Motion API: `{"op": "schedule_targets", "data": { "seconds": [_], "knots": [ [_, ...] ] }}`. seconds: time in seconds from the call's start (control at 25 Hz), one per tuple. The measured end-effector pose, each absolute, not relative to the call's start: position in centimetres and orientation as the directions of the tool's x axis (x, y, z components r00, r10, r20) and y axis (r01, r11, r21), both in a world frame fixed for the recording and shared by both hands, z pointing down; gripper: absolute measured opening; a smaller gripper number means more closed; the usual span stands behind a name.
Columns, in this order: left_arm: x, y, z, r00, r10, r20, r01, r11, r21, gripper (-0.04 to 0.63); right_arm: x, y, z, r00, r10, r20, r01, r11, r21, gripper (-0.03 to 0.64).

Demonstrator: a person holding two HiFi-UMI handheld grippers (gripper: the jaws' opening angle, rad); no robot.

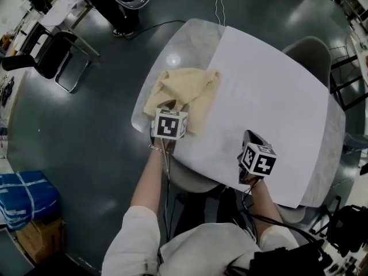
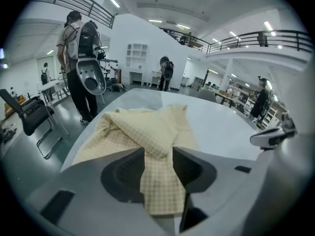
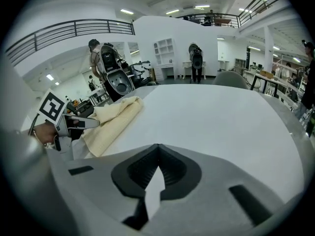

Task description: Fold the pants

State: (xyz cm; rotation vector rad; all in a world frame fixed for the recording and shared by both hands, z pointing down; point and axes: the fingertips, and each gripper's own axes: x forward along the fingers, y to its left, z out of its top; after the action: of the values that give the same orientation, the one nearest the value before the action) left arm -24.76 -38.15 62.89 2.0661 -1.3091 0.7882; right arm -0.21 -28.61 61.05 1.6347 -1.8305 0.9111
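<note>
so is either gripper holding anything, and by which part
Nothing. The left gripper stands open over a strip of the pale yellow checked pants; the right gripper is shut, empty.

In the head view the left gripper's [image 1: 174,106] jaws are mostly masked by its marker cube [image 1: 171,124], which also covers the near edge of the pants [image 1: 183,88]. The right gripper's [image 1: 250,135] jaws lie under its own cube. At one o'clock a grey chair [image 1: 310,53] is largely hidden behind the table [image 1: 190,39]. At eight o'clock a blue bundle [image 1: 23,197] is cut by the picture's edge. In the left gripper view the pants' near end slips under the gripper body, and the distant people [image 2: 166,72] are too small to make out.
</note>
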Motion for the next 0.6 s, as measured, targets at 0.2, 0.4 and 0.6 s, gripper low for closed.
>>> {"op": "schedule_targets", "data": {
  "seconds": [0.2,0.4,0.6],
  "knots": [
    [-25.3,-39.6,65.0,0.263,-0.594,0.760,-0.941,-0.331,0.066,0.136,2.0,-27.8,62.2,-0.108,-0.632,0.767,-0.991,0.007,-0.134,-0.008],
    [-25.2,-39.9,64.3,0.255,-0.602,0.757,-0.940,-0.337,0.048,0.038,3.9,-27.6,62.8,-0.091,-0.627,0.774,-0.990,-0.026,-0.138,-0.008],
    [-25.3,-42.1,61.3,0.258,-0.614,0.746,-0.940,-0.339,0.046,0.025,3.9,-28.9,62.3,-0.103,-0.639,0.763,-0.986,-0.035,-0.162,-0.008]
  ]
}}
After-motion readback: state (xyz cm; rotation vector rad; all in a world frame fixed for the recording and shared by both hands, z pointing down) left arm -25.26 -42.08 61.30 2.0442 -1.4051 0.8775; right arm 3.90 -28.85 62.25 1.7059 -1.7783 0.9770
